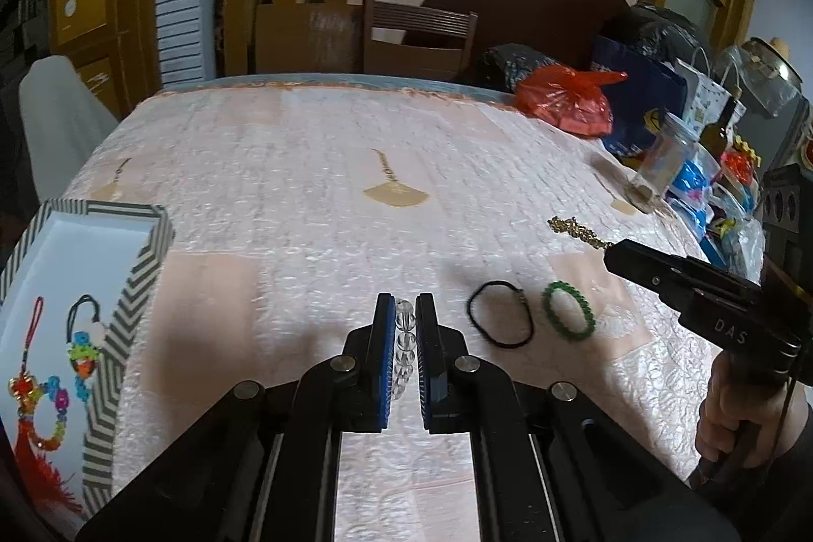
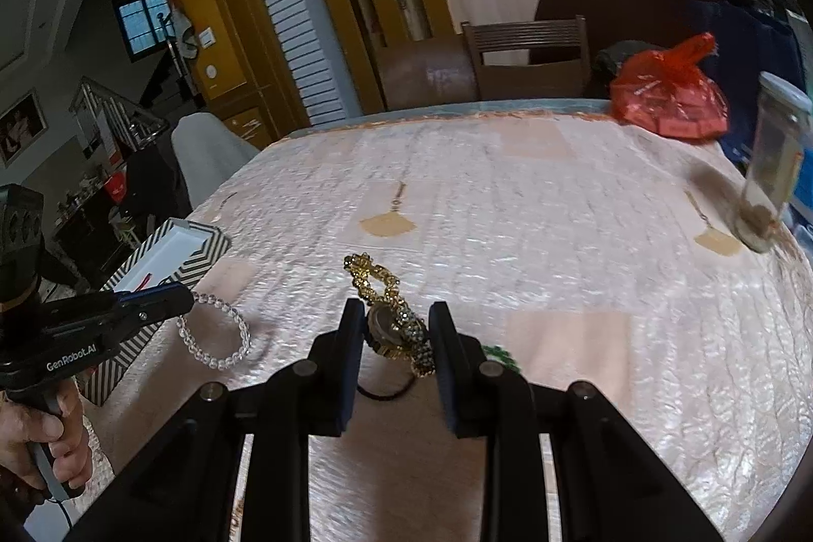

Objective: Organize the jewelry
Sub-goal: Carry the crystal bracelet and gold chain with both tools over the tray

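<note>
The clear bead bracelet [image 2: 213, 331] hangs as a loose loop from the tip of the left tongs [image 1: 405, 339]. Only a few beads are pinched, so a quick swing toward the striped box [image 1: 129, 288] at the lower left of the left wrist view could let it slide out, or its free end could snag on the box's rim. The gold watch [image 2: 394, 321] looks heavy and limp. Its chain trails toward the middle of the right wrist view, so a one-sided grip could let it swing or drag across the table [image 2: 508, 212].

The left tongs are nearly together, clamped on a short run of the clear beads, with the rest of the loop drooping above the table. The right tongs [image 2: 397, 341] stand moderately apart with the watch face between them. Whether both pads press it cannot be told.

The black hair tie [image 1: 500, 313] and green bracelet [image 1: 568, 309] lie side by side on the table at centre right of the left wrist view. Two tasselled charms [image 1: 48, 384] already rest inside the box.
</note>
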{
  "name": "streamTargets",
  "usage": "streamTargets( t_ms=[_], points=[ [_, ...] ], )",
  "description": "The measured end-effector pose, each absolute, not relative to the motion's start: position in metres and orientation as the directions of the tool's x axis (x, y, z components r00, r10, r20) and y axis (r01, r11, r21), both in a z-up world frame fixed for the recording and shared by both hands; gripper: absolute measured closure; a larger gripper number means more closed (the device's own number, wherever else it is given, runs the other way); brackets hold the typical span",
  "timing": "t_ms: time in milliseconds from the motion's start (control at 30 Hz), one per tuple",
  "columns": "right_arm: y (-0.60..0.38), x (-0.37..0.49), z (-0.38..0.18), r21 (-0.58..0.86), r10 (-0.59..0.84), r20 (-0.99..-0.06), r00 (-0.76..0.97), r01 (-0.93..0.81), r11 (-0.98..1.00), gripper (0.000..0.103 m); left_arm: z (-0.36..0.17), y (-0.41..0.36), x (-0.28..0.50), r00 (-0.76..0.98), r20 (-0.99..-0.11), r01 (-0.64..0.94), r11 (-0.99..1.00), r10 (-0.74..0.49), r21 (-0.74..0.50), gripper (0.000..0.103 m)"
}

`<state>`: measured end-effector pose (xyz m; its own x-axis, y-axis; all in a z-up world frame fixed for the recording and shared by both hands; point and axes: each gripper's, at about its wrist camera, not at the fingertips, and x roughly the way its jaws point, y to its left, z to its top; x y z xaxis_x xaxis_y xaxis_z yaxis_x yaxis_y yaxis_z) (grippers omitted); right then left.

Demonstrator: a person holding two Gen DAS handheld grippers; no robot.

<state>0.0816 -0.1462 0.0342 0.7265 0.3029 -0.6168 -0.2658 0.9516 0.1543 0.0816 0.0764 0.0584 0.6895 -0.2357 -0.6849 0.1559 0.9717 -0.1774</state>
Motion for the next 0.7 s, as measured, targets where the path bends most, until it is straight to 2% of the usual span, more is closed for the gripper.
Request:
streamTargets(
  t_ms=[700],
  points=[
    [-0.023,0.107,0.038,0.138,0.421,-0.628,0.654,-0.439,0.888,0.076,0.077,0.197,0.068,0.759,-0.642,-0.016,0.983,-0.109,-0.185,0.088]
  ],
)
